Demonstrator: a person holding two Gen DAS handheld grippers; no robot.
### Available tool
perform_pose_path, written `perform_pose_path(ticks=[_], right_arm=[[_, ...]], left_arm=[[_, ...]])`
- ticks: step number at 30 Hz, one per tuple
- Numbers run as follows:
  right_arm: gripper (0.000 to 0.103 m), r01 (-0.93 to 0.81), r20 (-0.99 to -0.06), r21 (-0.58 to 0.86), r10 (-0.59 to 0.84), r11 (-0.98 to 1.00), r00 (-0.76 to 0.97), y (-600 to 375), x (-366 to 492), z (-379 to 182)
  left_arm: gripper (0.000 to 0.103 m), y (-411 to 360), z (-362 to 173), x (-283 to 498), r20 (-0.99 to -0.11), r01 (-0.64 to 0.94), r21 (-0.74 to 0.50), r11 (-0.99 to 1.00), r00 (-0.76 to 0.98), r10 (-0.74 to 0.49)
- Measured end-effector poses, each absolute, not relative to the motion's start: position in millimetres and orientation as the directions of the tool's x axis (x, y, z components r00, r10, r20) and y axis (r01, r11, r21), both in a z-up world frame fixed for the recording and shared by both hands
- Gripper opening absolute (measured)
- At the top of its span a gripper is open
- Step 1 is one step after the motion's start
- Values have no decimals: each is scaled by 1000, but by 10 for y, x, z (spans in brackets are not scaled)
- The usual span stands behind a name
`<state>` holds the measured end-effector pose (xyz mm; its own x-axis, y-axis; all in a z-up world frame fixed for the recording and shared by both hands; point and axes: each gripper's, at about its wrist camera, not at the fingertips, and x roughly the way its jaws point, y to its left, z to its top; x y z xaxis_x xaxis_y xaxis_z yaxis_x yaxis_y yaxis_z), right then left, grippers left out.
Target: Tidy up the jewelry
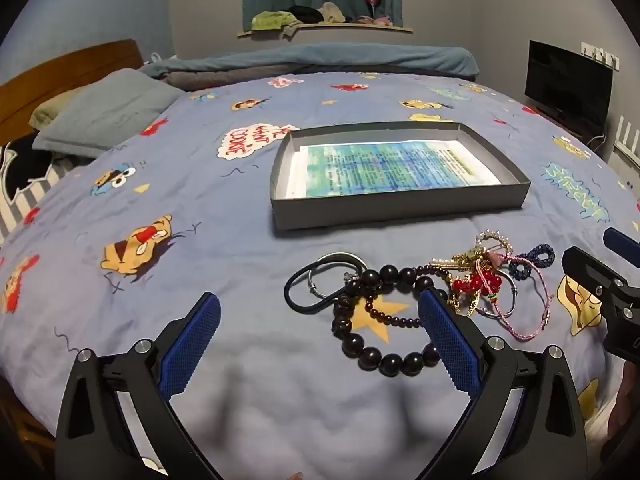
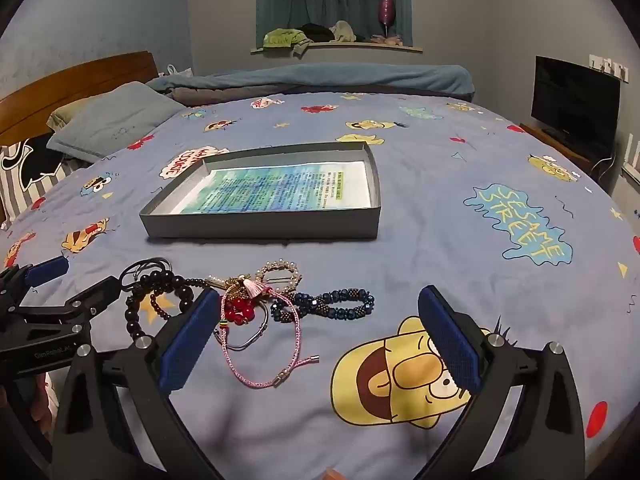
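A pile of jewelry lies on the bedspread in front of a shallow grey box (image 1: 400, 210) (image 2: 264, 226) lined with a printed sheet. It holds a dark bead bracelet (image 1: 384, 360) (image 2: 134, 316), a black hair tie (image 1: 304, 300), red beads (image 1: 474, 282) (image 2: 239, 312), a pearl ring (image 1: 496, 238) (image 2: 280, 272), a pink cord bracelet (image 1: 532, 312) (image 2: 260, 360) and a blue beaded bracelet (image 1: 532, 262) (image 2: 328, 306). My left gripper (image 1: 320, 308) is open and empty just before the dark beads. My right gripper (image 2: 320, 312) is open and empty over the pink cord.
The blue cartoon bedspread (image 1: 200, 184) (image 2: 460, 184) covers the bed. Pillows (image 1: 108, 112) and a wooden headboard (image 1: 68, 64) are at the left, a folded blanket (image 1: 320, 58) at the back, a TV (image 2: 576, 100) at the right.
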<state>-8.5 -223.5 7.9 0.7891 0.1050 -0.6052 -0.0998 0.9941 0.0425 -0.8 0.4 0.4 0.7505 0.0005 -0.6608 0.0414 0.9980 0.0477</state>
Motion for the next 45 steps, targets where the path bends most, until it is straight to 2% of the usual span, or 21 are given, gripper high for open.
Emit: perform_pose_path(ticks=[45], right_arm=[[98, -103, -595, 48, 111, 994, 796, -2239, -121, 103]], left_arm=[[98, 18, 46, -5, -663, 39, 53, 998, 749, 6]])
